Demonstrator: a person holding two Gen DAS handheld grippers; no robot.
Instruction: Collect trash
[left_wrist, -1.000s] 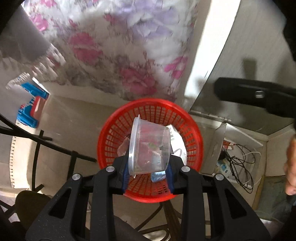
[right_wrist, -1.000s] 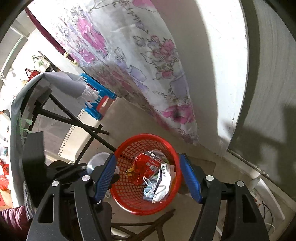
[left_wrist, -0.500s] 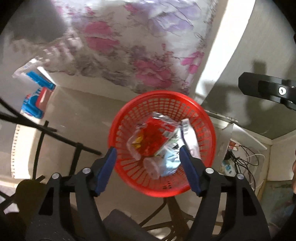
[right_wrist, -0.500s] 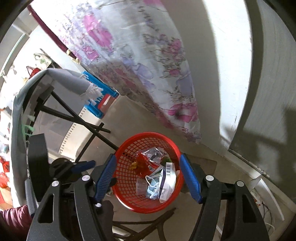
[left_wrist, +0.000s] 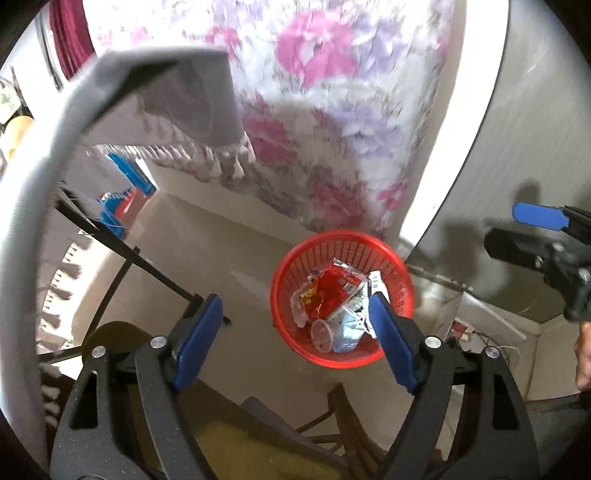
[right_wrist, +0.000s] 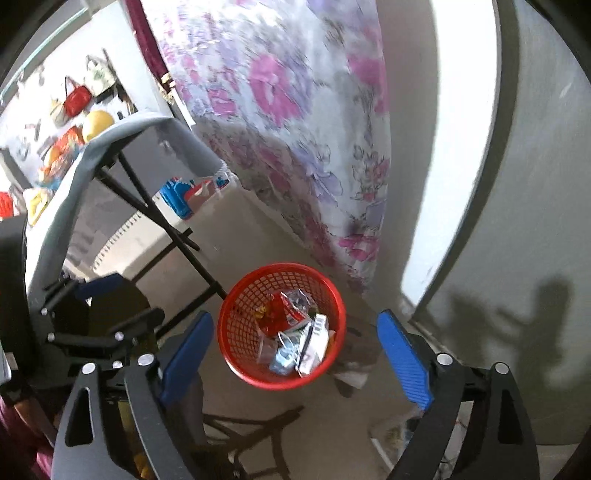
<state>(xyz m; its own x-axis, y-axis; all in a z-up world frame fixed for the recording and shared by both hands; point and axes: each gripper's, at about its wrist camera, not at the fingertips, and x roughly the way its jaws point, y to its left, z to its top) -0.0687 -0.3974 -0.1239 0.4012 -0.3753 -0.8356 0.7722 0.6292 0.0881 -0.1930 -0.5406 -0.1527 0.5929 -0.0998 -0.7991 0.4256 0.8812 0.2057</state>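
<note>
- Red plastic mesh forms the basket (left_wrist: 402, 280) on the pale floor, beside the flowered curtain (left_wrist: 332, 122); a second ago a clear plastic cup (left_wrist: 322, 334) was clamped in the left gripper (left_wrist: 295, 339) right over it, and now that cup lies inside on the other rubbish.
- The left gripper's blue pads (left_wrist: 197, 339) are spreading apart with nothing between them; the basket only shows through the gap, well below.
- The right gripper (right_wrist: 295, 354) is likewise released, jaws widening and bare, as they were bare a second ago.
- Both views show the basket smaller than half a second ago, which suggests both hands are lifting away.
- My reading: this drop is finished, and the next piece of trash has to be found elsewhere, probably on the grey-clothed table (right_wrist: 122, 136).
- Count: 1 basket, 1 clear cup, 1 red snack wrapper (left_wrist: 332, 291), 1 pale blue face mask (right_wrist: 284, 356), 1 white packet with a barcode (right_wrist: 316, 341), and some crumpled clear film I cannot count.
- 2 grippers, each with 2 fingers.
- 1 blue crate (right_wrist: 177, 199) sits under the table.
</note>
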